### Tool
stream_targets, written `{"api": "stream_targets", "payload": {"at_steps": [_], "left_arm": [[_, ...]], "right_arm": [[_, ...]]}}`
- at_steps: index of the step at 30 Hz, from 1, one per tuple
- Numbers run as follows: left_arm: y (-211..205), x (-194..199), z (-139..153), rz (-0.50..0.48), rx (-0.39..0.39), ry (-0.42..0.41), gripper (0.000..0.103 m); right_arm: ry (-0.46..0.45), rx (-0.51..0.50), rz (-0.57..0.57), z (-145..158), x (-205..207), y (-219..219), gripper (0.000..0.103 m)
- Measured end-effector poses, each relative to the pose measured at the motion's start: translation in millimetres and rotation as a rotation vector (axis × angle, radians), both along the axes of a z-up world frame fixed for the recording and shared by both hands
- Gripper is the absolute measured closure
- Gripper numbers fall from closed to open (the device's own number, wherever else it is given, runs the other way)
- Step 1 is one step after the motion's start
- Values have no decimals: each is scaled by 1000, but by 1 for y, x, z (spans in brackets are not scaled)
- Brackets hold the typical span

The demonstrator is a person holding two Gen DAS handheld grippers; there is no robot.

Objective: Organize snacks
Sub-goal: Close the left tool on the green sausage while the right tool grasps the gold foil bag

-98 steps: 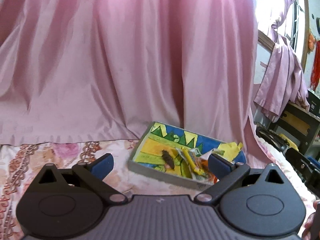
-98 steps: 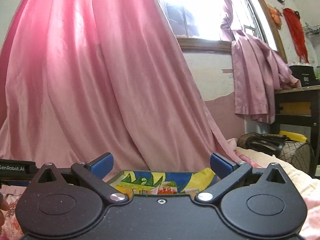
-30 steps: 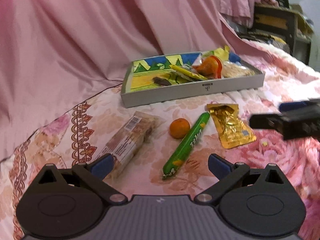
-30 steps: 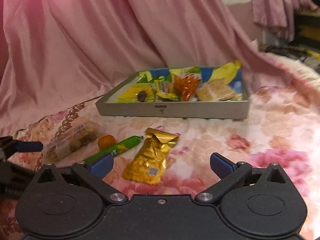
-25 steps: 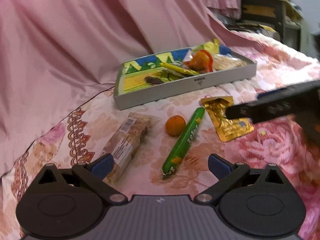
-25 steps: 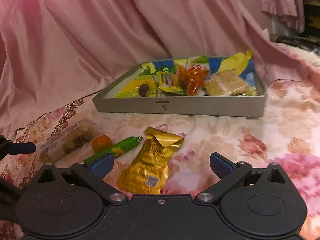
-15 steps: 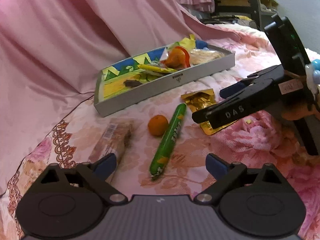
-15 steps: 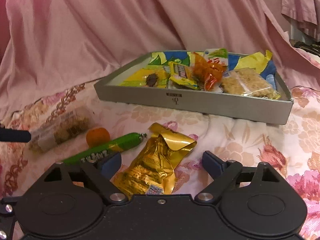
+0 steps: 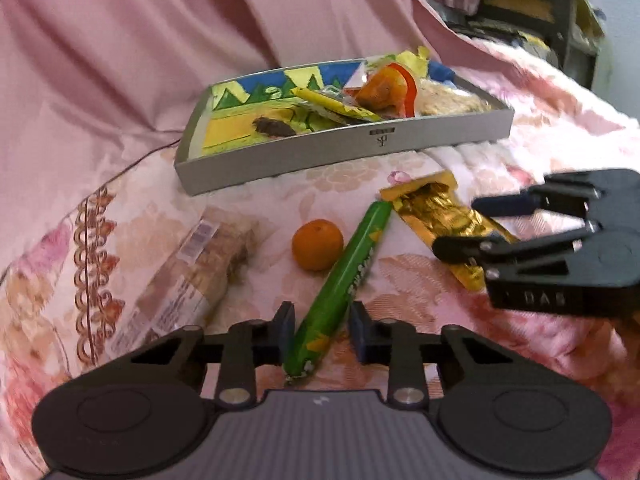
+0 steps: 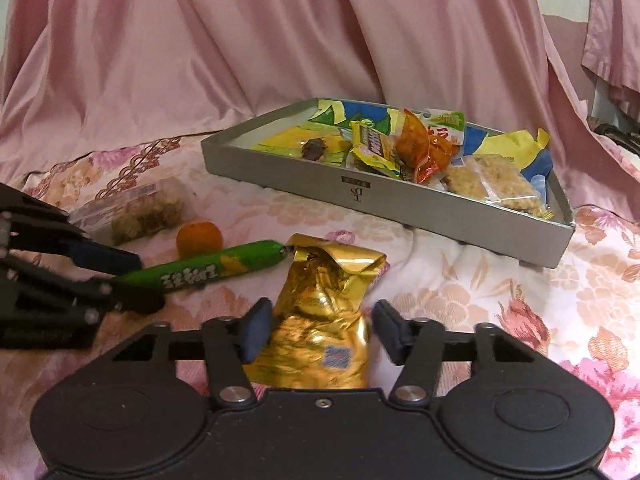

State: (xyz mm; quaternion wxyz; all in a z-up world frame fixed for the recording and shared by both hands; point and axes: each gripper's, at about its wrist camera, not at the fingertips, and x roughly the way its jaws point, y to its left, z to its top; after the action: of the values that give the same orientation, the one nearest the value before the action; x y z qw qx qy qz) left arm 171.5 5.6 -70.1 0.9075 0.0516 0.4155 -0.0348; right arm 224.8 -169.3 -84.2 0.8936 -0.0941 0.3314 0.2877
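Observation:
A green sausage stick (image 9: 344,276) lies on the floral bedspread; my left gripper (image 9: 320,334) has its fingers on either side of the stick's near end, narrowed but with small gaps showing. A gold foil packet (image 10: 324,316) lies between the fingers of my right gripper (image 10: 322,330), which stand close on both sides without clearly pinching. The gold packet (image 9: 436,216) and right gripper (image 9: 480,226) show in the left wrist view; the stick (image 10: 208,268) and left gripper (image 10: 128,280) show in the right wrist view. A grey tray (image 9: 320,156) holds several snacks.
A small orange (image 9: 317,244) lies just left of the stick. A clear-wrapped cracker pack (image 9: 192,276) lies further left. Pink curtain fabric (image 10: 280,40) hangs behind the tray (image 10: 400,204). A dark shelf (image 9: 540,4) stands at the far right.
Both grippers have dropped from facing the curtain to the bedspread, then moved in over the snacks. Their fingers have narrowed from wide open around the green stick and the gold packet.

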Motion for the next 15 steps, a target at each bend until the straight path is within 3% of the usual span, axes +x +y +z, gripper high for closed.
{"api": "stream_targets", "payload": {"at_steps": [10,15], "left_arm": [[11,-38,5,58,-144,95,82],[9,-46,6,44,-127,110,79]], "right_arm": [[61,-44,13,10,-29,-3,49],[84,-60,0,13,-48,-5,46]]}}
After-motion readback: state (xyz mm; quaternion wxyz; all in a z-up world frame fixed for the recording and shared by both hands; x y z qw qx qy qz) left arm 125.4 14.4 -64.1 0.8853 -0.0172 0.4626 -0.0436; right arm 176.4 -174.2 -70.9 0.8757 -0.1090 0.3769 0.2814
